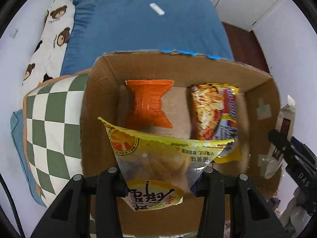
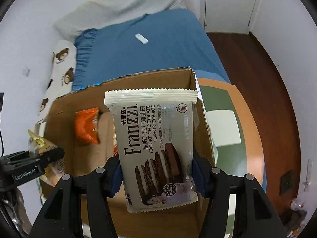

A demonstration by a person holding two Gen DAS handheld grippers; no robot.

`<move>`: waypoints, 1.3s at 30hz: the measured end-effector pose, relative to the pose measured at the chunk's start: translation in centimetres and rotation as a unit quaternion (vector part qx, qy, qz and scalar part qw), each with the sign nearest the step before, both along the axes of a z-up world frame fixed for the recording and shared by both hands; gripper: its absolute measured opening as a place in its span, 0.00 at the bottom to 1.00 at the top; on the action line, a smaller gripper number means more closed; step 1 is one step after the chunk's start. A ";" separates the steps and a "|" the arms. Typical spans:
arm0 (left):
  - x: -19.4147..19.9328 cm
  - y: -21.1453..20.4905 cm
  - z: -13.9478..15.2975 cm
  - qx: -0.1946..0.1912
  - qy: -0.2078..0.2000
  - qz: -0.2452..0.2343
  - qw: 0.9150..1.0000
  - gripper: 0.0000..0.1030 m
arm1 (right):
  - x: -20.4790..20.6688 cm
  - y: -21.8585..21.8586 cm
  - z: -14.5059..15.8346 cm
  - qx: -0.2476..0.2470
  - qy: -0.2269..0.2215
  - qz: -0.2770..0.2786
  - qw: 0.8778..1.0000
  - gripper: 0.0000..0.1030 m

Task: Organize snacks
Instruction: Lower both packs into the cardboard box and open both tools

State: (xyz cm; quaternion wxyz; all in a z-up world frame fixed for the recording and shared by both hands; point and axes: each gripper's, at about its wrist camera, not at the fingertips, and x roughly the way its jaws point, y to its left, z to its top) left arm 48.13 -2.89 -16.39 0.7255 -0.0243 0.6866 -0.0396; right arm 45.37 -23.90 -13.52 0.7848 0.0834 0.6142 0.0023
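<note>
Packets hang over the cardboard box (image 1: 103,91), one per hand: my left gripper (image 1: 158,176) pinches the yellow snack bag (image 1: 158,158), my right gripper (image 2: 156,170) clamps the Franzzi cookie pack (image 2: 156,138). I judge the risk is releasing together, so packs collide or land on the orange packet (image 1: 150,103).

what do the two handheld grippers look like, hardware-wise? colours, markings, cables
Both are matte black plastic with triangular cut-out linkages and round silver pivot pins. The right gripper has blue finger pads. The left gripper carries white "GenRobot.AI" lettering on its side, readable in the right wrist view. A thin black cable runs along the left edge. No hands or sleeves show.
</note>
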 end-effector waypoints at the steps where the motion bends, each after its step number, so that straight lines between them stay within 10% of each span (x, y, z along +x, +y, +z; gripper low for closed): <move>1: 0.3 0.1 -0.5 0.002 0.006 0.002 1.000 0.39 | 0.6 -0.1 -0.6 -0.002 0.005 -0.001 1.000 0.59; 7: 1.7 0.4 -2.4 0.008 0.032 0.016 0.999 0.41 | 3.1 0.0 -4.0 -0.018 0.038 -0.007 0.999 0.61; 12: 2.0 0.7 -2.3 0.008 0.020 0.021 1.000 0.90 | 3.6 0.0 -5.7 -0.024 0.057 -0.009 0.998 0.91; 39: -8.6 1.4 6.1 0.022 -0.143 0.017 0.989 0.90 | -6.7 3.6 1.3 -0.025 -0.019 0.043 0.999 0.93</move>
